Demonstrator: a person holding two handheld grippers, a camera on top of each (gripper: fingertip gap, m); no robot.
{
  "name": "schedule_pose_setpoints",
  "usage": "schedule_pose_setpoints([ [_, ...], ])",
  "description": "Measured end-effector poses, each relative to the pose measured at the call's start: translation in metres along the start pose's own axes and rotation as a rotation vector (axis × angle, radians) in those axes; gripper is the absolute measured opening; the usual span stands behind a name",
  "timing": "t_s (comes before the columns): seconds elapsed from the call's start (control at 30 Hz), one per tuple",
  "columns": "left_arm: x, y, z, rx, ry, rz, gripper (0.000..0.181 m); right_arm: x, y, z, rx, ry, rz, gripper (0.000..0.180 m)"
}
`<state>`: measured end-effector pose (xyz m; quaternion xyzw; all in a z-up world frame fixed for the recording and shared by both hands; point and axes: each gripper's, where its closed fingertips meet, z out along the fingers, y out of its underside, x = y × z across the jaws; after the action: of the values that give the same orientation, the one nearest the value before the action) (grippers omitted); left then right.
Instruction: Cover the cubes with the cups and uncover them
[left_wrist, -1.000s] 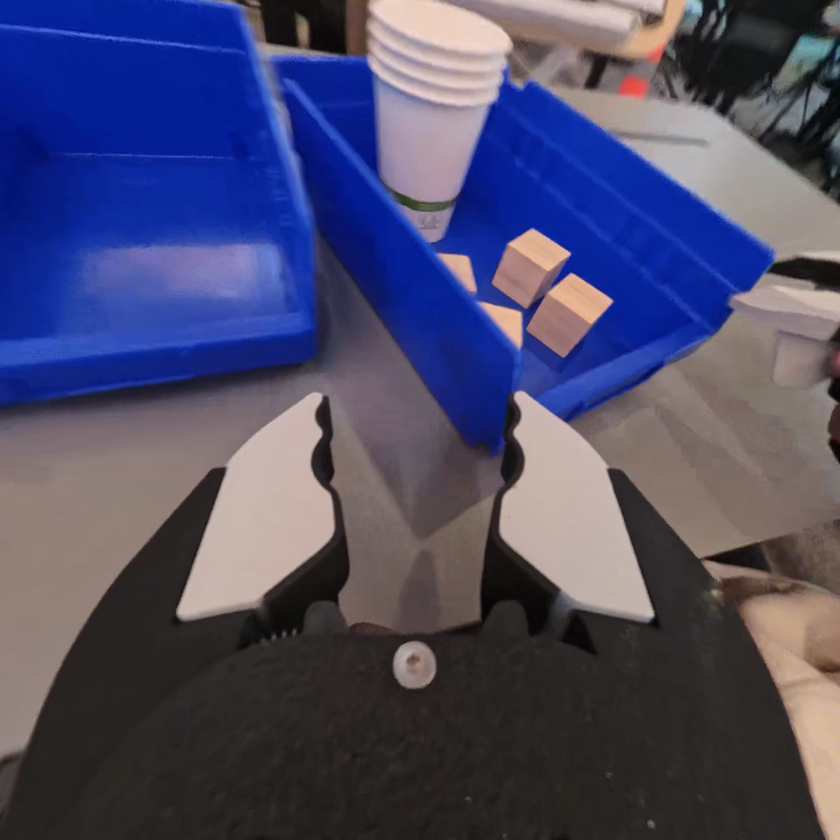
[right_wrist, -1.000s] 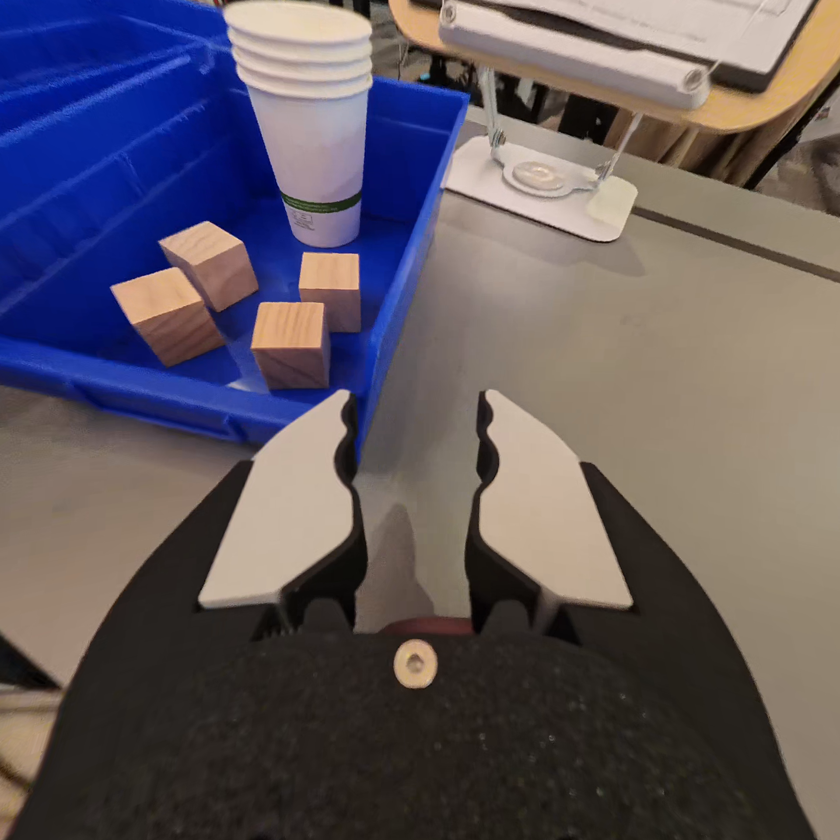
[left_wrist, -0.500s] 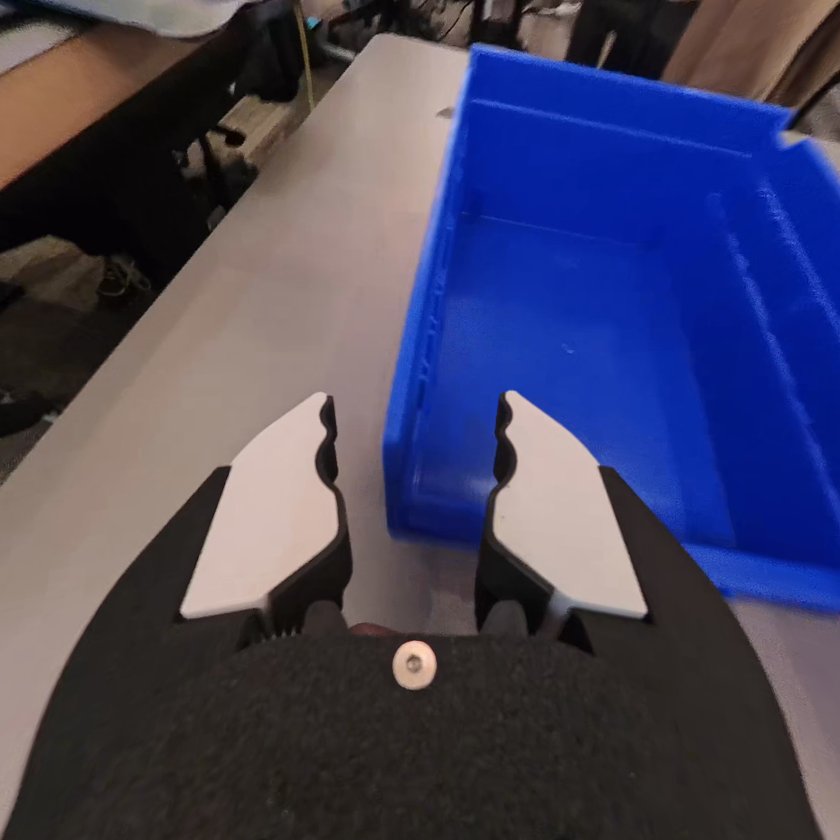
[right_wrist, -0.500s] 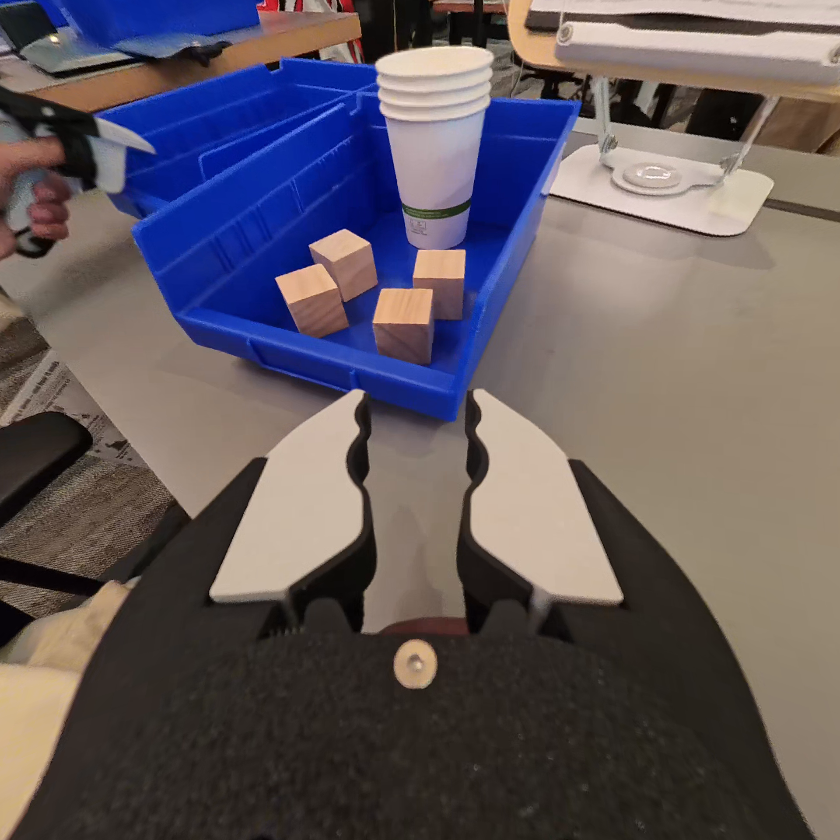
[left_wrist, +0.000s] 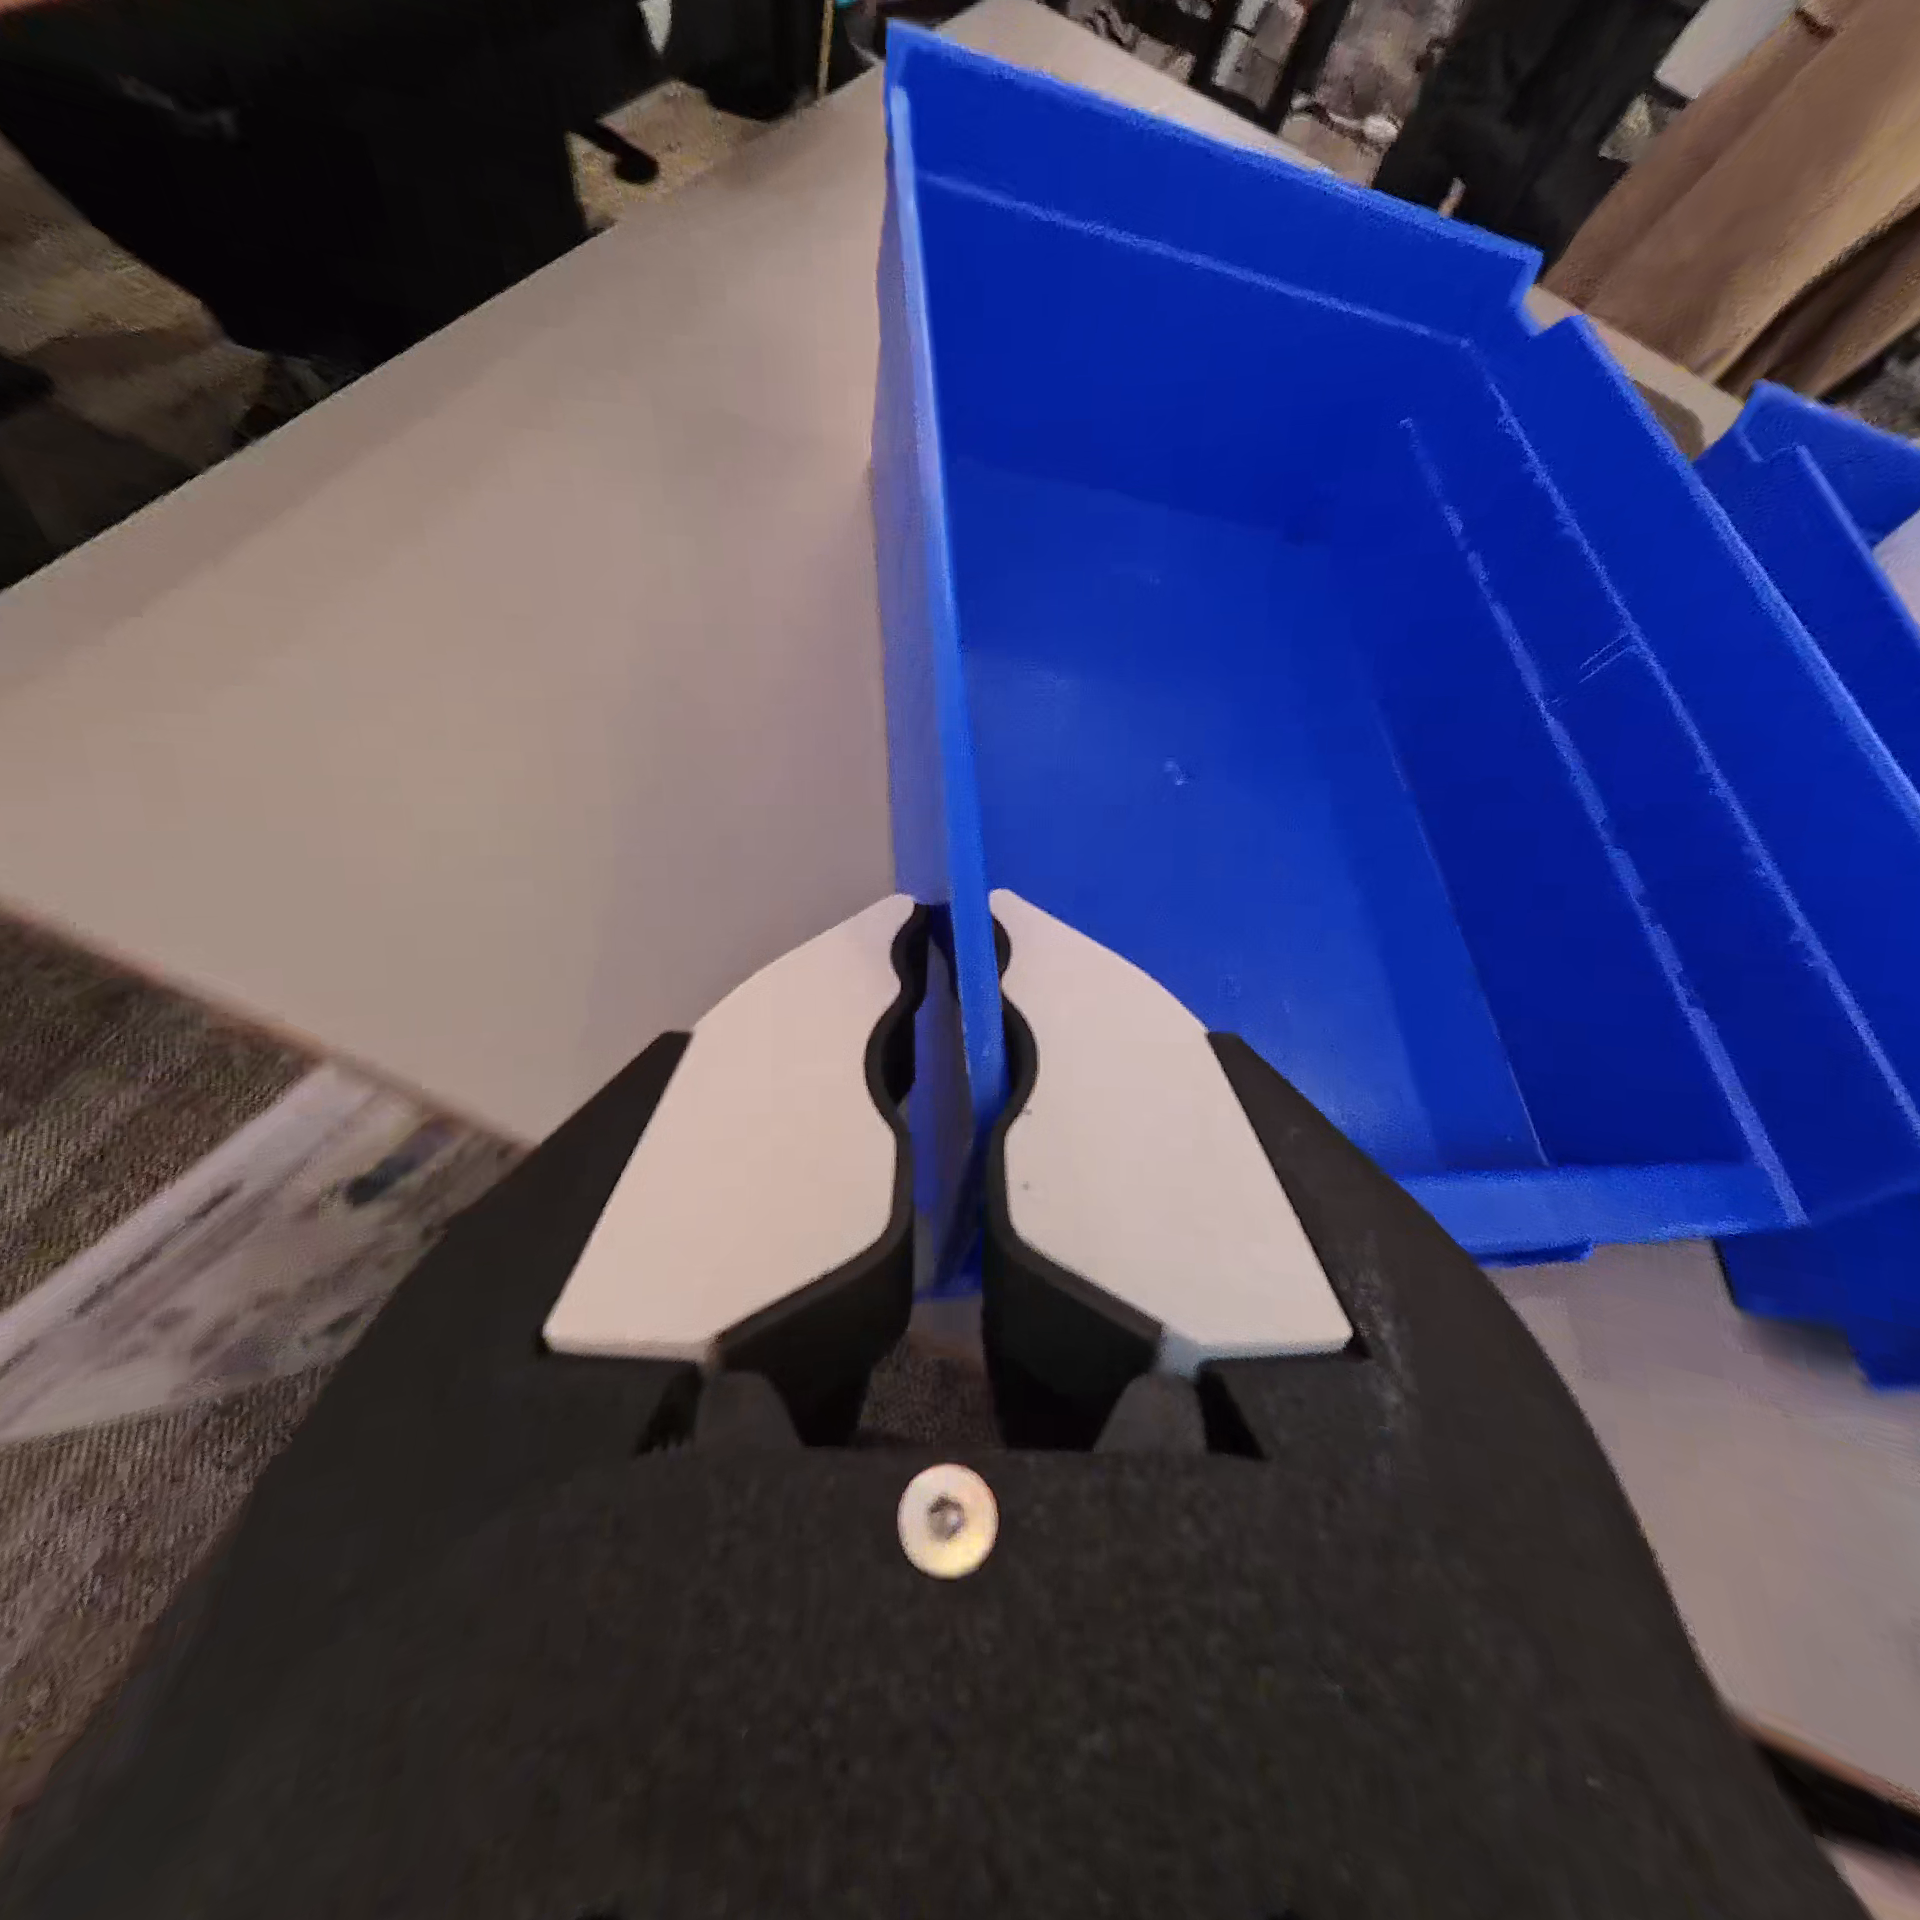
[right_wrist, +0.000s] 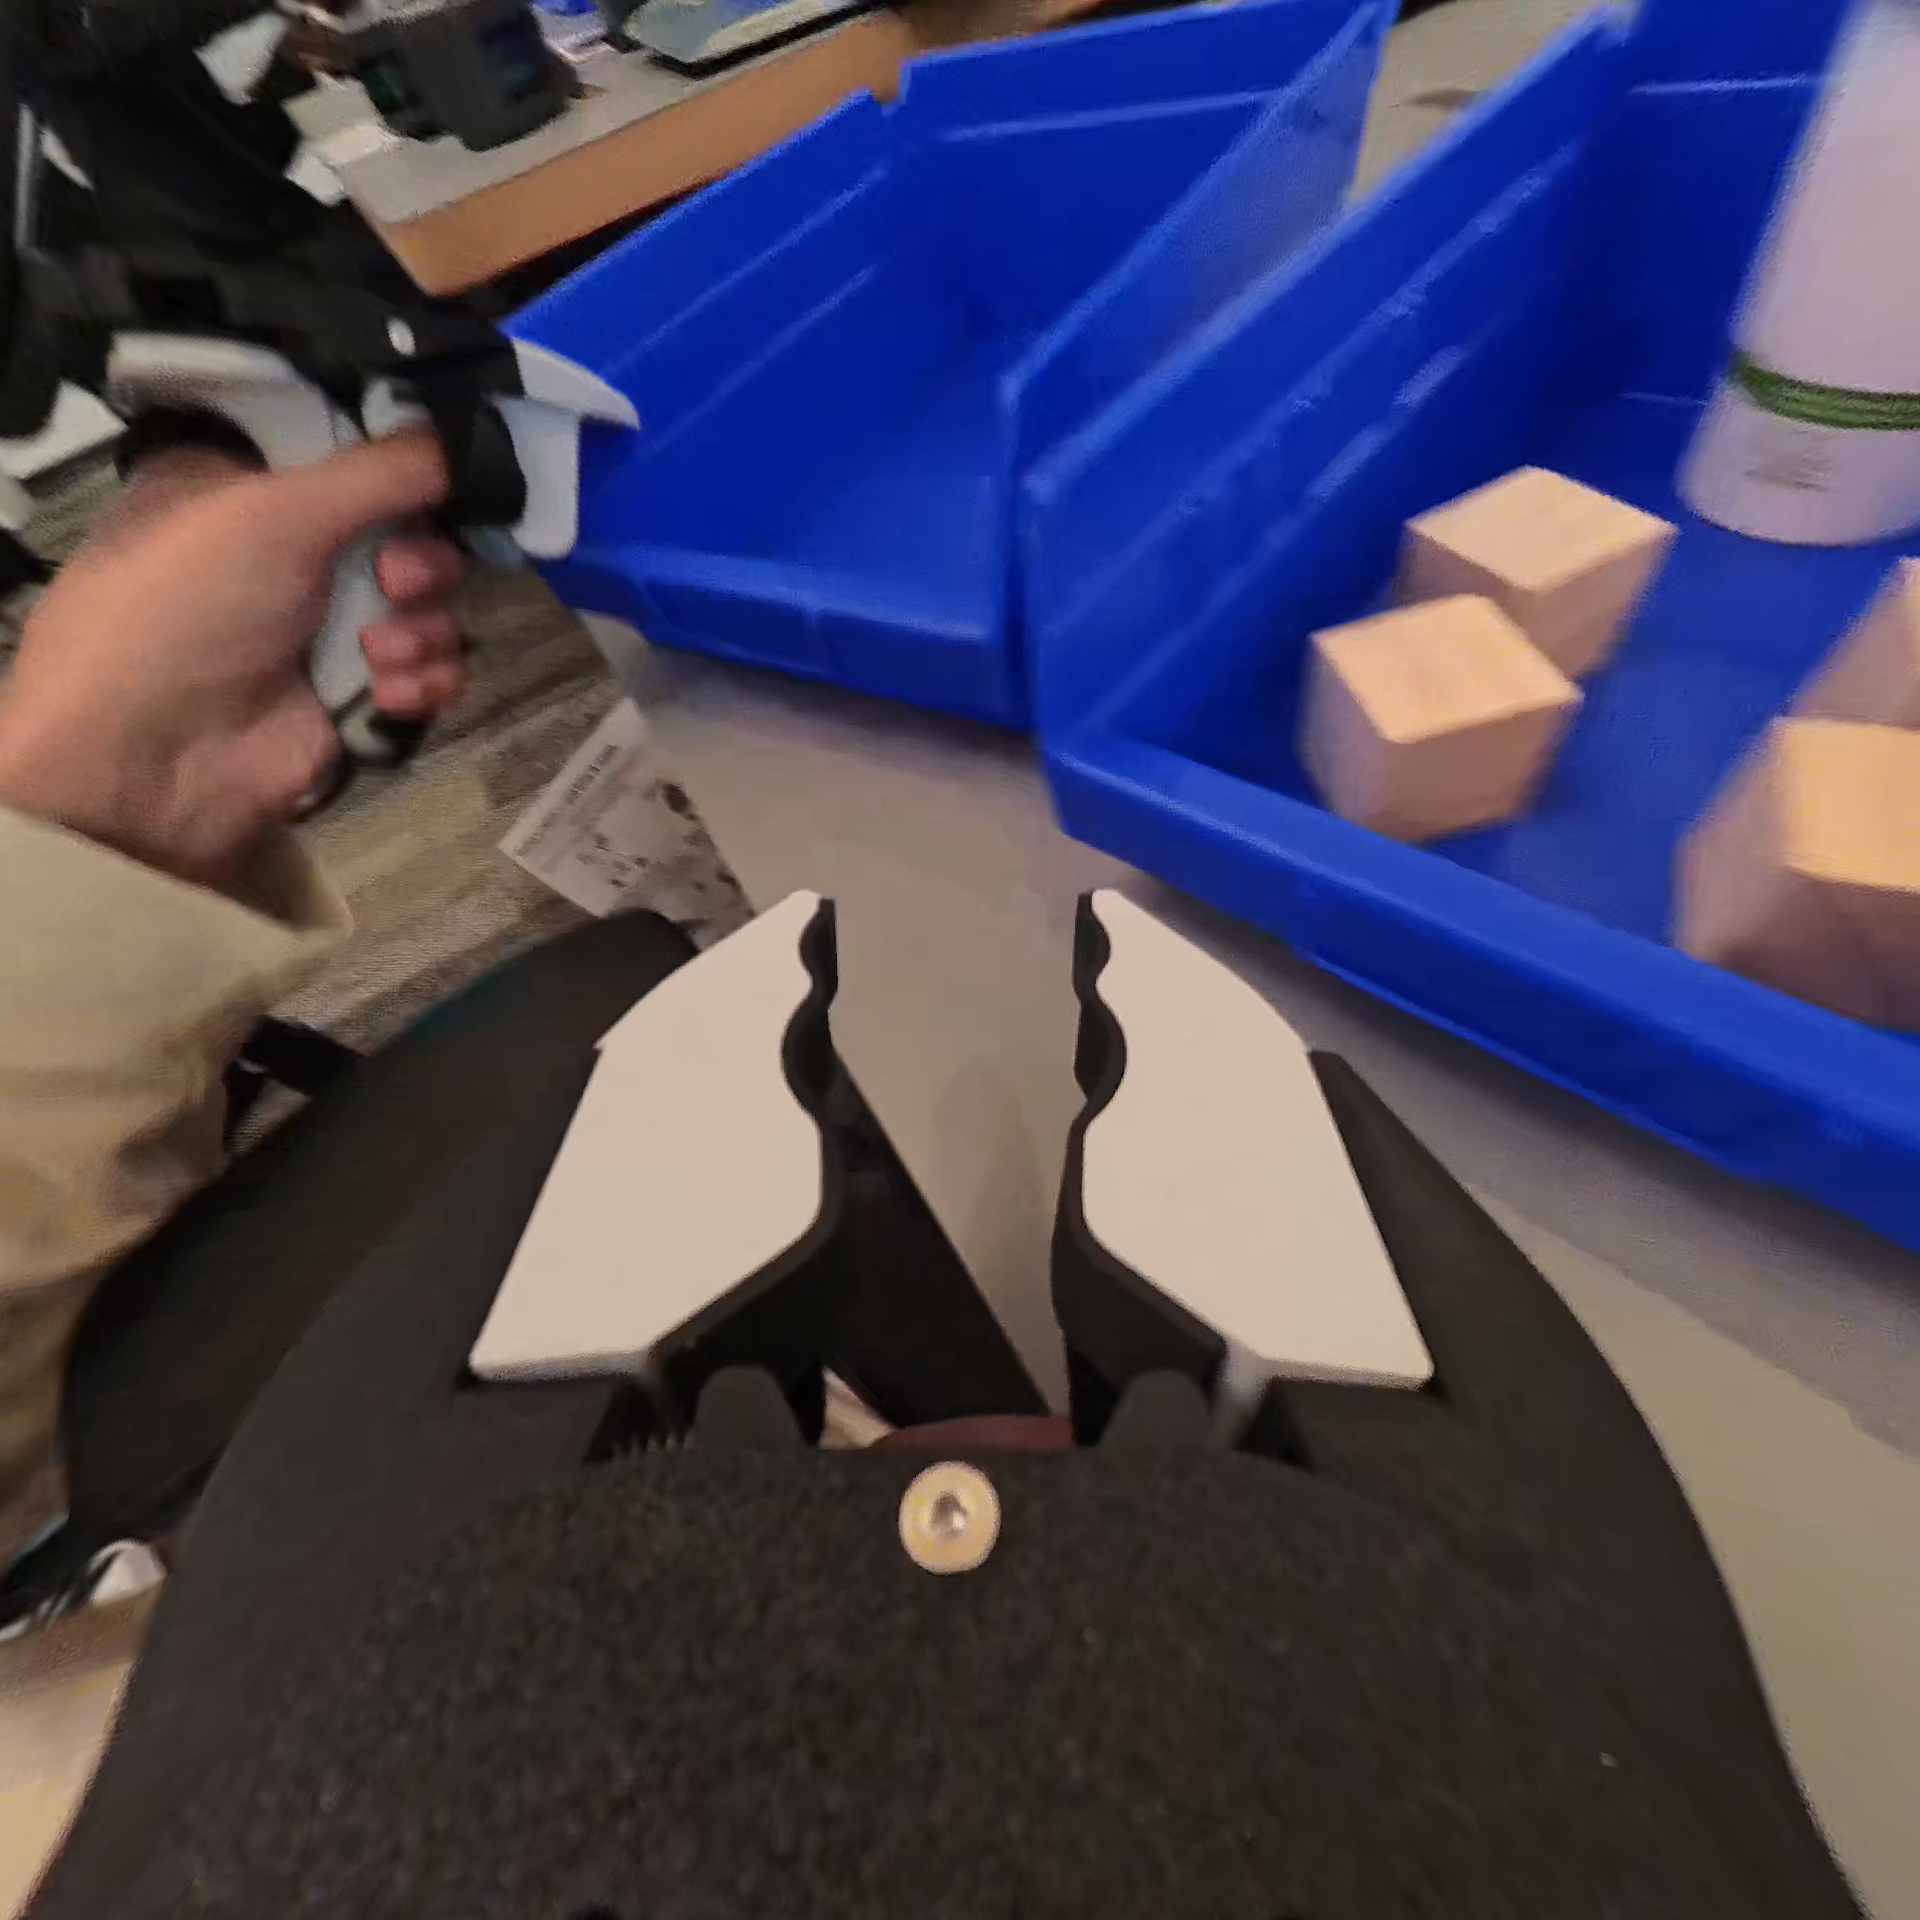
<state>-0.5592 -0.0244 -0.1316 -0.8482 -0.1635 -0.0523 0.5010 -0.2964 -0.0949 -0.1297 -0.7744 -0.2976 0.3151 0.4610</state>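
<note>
Since half a second ago: left claw (left_wrist: 951, 925) gone from apart beside the empty blue bin (left_wrist: 1299, 831) to clamped on its near side wall, one white finger (left_wrist: 748, 1143) outside, the other inside; right claw (right_wrist: 954, 914) swung leftward, apart and empty, hovering over the grey surface (right_wrist: 914, 831) just short of the second blue bin (right_wrist: 1455, 935). Claw faces: white plates on black backing, scalloped inner edges, matte. Clamped wall: thin moulded plastic, stiff, glossy, ribbed on the far side; probably light enough to drag by the rim, some flex expected. Second bin touching or just beside the first, cannot tell which. Inside it: wooden cubes (right_wrist: 1439, 712), four at least partly in view, pale, sharp-edged, visible grain, blurred by motion; near them a stack of paper cups (right_wrist: 1829, 364), white with a green band low down, top cut off by the frame. Handling judgement: cubes rigid, light, not slippery, best pinched across two opposite flat faces; cups very light, thin-walled, easily crushed, nested so likely to lift together, best taken gently across the side wall just under the rim. Covering not yet begun, no cube under a cup. Farther out: hand (right_wrist: 208, 644) on the left claw's handle, beige sleeve, patterned carpet.
</note>
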Motion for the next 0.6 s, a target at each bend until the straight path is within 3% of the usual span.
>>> schedule_pose_setpoints([
  [0.07, -0.005, 0.013, -0.027, 0.030, -0.018, -0.028, 0.008, -0.025, -0.007, 0.021, -0.001, -0.033, -0.034, 0.044],
  [0.2, -0.013, 0.035, -0.071, 0.090, -0.041, -0.047, 0.007, -0.025, -0.017, 0.050, 0.001, 0.127, -0.166, 0.043],
  [0.3, -0.007, 0.047, -0.091, 0.118, -0.027, -0.021, 0.007, -0.036, -0.010, 0.067, -0.042, 0.055, -0.128, 0.028],
  [0.33, -0.003, 0.050, -0.096, 0.127, -0.034, 0.001, 0.007, -0.034, -0.010, 0.069, -0.044, 0.078, -0.129, 0.032],
  [0.43, 0.006, 0.050, -0.120, 0.231, -0.111, 0.079, 0.007, -0.025, -0.021, 0.061, -0.014, 0.167, -0.173, 0.010],
  [0.6, 0.054, 0.009, -0.169, 0.492, -0.107, 0.170, 0.010, -0.019, -0.079, 0.011, 0.221, 0.244, -0.205, 0.004],
])
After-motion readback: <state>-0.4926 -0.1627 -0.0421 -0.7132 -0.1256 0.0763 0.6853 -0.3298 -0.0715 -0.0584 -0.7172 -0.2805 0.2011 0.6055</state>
